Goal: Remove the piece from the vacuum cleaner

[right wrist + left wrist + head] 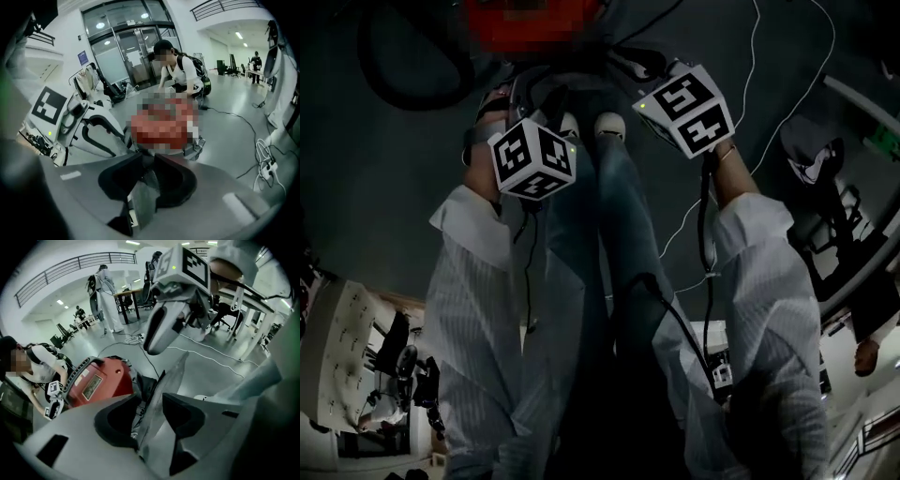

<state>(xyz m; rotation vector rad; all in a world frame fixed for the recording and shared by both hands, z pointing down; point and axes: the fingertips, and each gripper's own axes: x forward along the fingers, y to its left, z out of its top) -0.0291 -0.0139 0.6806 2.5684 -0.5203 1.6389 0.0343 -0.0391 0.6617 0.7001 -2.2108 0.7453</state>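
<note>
A thin grey sheet-like piece [161, 399] stands edge-on between the black pads of my left gripper [149, 397]. The pads stand apart and do not press on it. The red vacuum cleaner [101, 380] sits on the floor just beyond, with its handle on top. In the right gripper view the same grey piece [143, 201] hangs between the pads of my right gripper [149, 161], which are slightly parted. The vacuum there lies under a mosaic patch. Both marker cubes [532, 157] [686, 108] show close together in the dark head view, where the jaws are hidden.
A person [180, 70] with a backpack crouches behind the vacuum. White cables [211, 350] and a power strip [267, 171] lie on the grey floor. Other people stand by desks [124, 294] further off. Glass doors [126, 51] are at the back.
</note>
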